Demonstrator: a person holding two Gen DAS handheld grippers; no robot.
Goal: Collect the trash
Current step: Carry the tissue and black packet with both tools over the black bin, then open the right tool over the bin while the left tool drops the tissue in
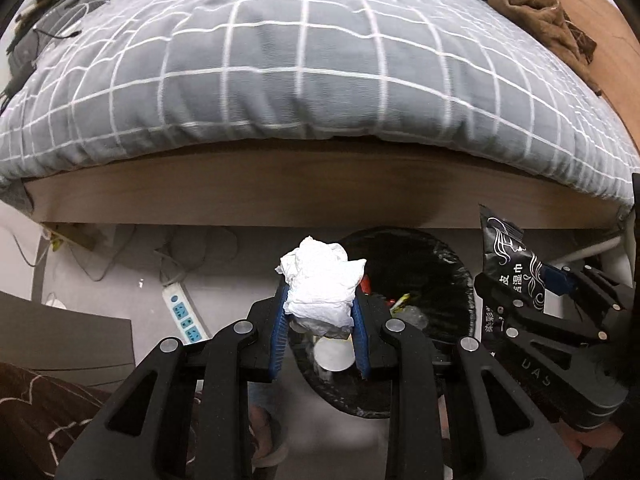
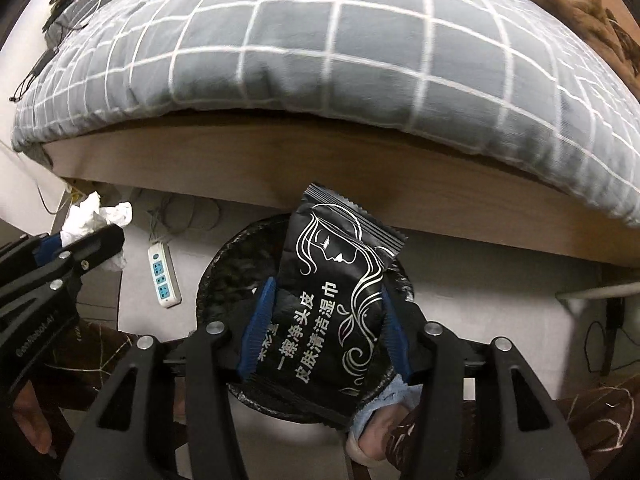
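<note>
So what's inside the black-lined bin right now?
The bin holds a white cup and yellow-red wrapper scraps; the tissue and left gripper hide the rest.

In the right wrist view the black wet-wipe packet [image 2: 332, 300] covers most of the trash bin [image 2: 224, 264], so its contents cannot be seen there. In the left wrist view the crumpled tissue [image 1: 320, 284] hides part of the bin's [image 1: 440, 264] near rim; scraps inside [image 1: 404, 304] are too small to identify. The packet's [image 1: 508, 264] lower text is cut off behind the right gripper [image 1: 560, 292]. The bed [image 1: 312, 60] runs off both frames.
</note>
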